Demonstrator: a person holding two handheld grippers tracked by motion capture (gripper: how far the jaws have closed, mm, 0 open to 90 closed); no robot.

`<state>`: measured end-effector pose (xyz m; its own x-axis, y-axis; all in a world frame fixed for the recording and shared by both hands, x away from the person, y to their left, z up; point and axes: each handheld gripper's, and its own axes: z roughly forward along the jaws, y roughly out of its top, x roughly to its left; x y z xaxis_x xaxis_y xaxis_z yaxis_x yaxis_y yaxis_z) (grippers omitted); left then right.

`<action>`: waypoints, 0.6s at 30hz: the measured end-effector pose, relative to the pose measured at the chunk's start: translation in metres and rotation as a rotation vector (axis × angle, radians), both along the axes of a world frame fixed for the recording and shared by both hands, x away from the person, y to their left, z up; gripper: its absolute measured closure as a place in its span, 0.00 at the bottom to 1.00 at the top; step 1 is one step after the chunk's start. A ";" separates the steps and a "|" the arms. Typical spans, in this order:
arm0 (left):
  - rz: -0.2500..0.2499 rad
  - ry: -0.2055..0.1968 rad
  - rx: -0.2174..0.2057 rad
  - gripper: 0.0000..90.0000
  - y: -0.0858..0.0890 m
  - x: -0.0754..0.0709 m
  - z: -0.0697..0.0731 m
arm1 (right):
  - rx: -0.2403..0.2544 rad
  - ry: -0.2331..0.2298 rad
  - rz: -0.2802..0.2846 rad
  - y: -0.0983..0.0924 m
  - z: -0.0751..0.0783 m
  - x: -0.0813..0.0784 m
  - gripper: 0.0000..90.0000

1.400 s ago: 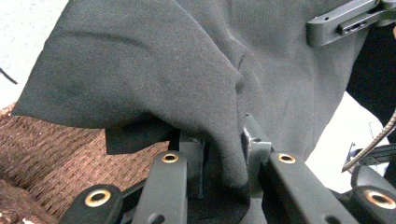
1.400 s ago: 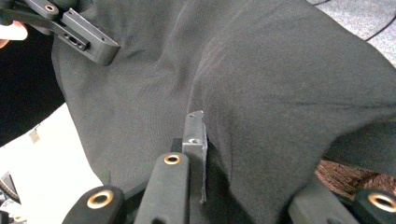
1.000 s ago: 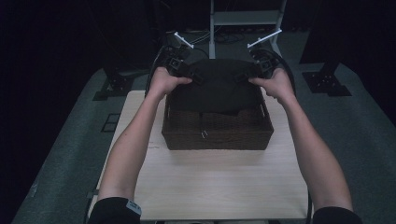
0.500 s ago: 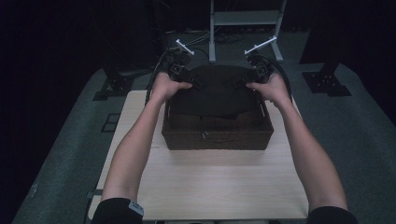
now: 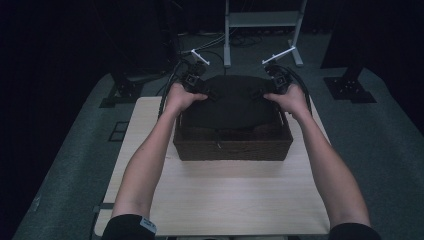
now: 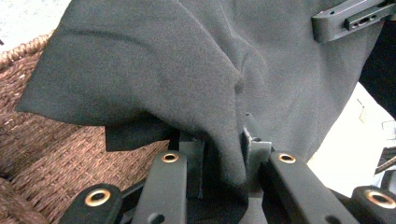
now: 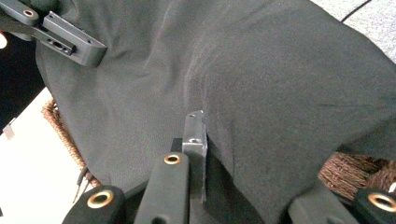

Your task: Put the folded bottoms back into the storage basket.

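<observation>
Dark room, pale wooden worktop (image 5: 215,200). Left claw (image 5: 206,92) clamped on left edge of black cloth (image 5: 232,102). Cloth stretched over brown wicker basket (image 5: 232,147) at worktop's far half, sagging into it. Right claw (image 5: 261,93) clamped on cloth's right edge.
</observation>
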<state>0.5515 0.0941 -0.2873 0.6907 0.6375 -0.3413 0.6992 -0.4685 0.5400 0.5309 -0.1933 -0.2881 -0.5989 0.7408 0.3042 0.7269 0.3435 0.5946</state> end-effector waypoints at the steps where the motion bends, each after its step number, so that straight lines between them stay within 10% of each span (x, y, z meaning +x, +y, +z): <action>1: 0.000 0.000 0.000 0.83 0.000 0.000 0.000 | 0.003 0.000 -0.001 0.000 -0.002 0.000 0.84; 18: 0.019 0.011 0.016 0.83 -0.003 0.006 -0.022 | -0.009 0.032 -0.014 0.000 -0.018 0.006 0.84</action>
<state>0.5574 0.0912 -0.3096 0.6751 0.6557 -0.3381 0.7137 -0.4642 0.5246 0.5374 -0.1932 -0.3063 -0.5782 0.7521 0.3163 0.7506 0.3383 0.5676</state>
